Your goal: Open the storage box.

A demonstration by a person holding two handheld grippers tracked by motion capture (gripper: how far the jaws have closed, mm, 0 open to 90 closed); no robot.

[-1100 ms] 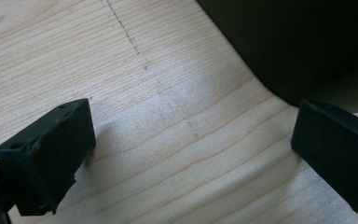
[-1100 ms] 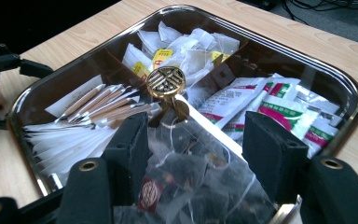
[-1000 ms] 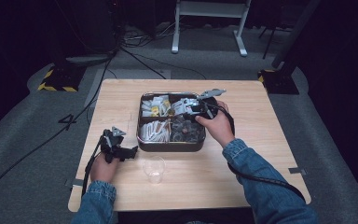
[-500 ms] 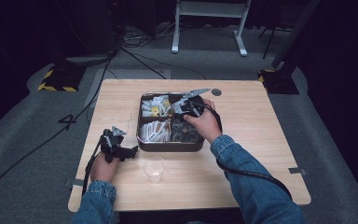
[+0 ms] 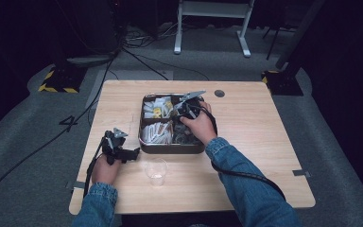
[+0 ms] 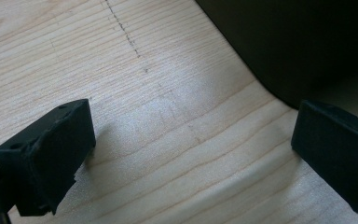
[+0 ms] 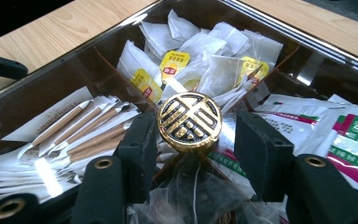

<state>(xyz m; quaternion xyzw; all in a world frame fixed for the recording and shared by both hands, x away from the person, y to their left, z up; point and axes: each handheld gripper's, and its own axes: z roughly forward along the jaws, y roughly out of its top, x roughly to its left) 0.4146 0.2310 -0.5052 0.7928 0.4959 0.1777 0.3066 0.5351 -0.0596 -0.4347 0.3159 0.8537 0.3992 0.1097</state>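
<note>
Straddling a round gold knob (image 7: 189, 122) at the middle of a compartmented tray (image 5: 170, 147), the right gripper (image 7: 191, 135) has its jaws part-way spread and has just been closing them; the left jaw looks to be at the knob's edge while a clear gap remains on the other side, so the knob is between the pads but I would not call it pinched yet. The knob probably serves as the tray's central handle where its dividers cross, which would explain the approach from above and straight onto it. Its face carries a raised gold emblem on black, an ornamental character I cannot read. Below it, nearest the camera, lies a crinkled clear wrapper. To one side is a compartment of paper-sleeved wooden stirrers (image 7: 81, 128); their sleeves bear faint print, too small to make out. To the other side lie white sachets (image 7: 349, 133) with green and magenta bands, text unreadable. Farther off are tea bags (image 7: 200, 56) with yellow tags bearing a small red logo, illegible at this size. In the high view the left gripper (image 5: 131, 155) rests on the wooden table (image 5: 264, 142) with jaws wide apart and nothing between them, parked near an empty clear cup (image 5: 156, 170), likely waiting its turn.
</note>
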